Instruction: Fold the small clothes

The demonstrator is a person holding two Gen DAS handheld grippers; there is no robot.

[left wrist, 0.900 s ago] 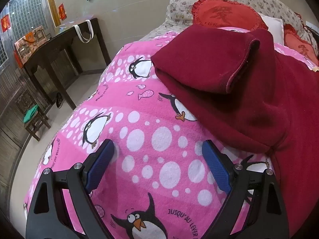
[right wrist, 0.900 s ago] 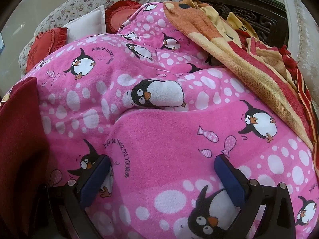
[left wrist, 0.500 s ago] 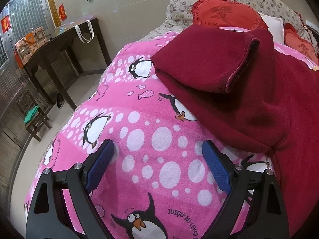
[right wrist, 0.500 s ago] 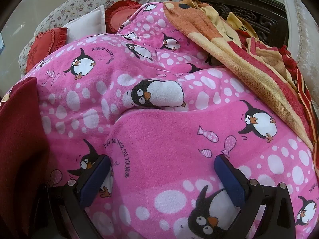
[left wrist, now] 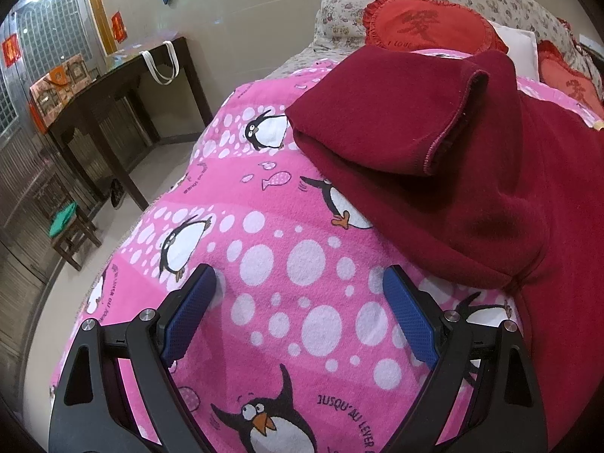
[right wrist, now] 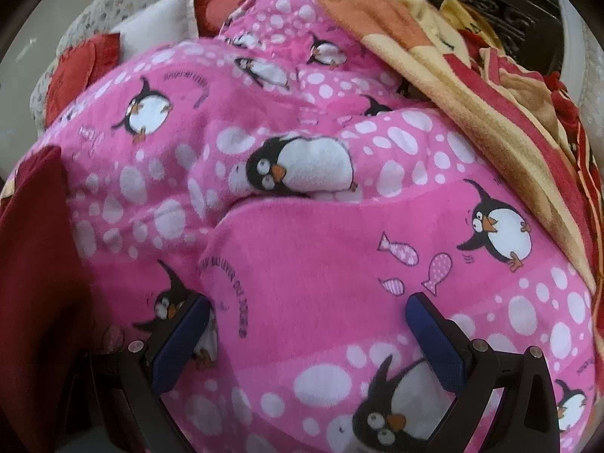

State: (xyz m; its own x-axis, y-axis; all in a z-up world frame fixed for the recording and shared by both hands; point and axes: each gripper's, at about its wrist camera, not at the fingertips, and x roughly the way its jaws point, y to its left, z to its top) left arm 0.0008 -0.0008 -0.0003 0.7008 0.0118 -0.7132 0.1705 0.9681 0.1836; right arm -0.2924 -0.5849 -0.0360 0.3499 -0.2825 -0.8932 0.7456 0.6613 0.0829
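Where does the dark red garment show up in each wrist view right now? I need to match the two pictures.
Left wrist view: the dark red garment fills the upper right, lying partly folded on the pink penguin blanket.
Right wrist view: only its edge shows, along the left border.
Shared landmark: the pink penguin blanket, and the red cushions at the head of the bed.
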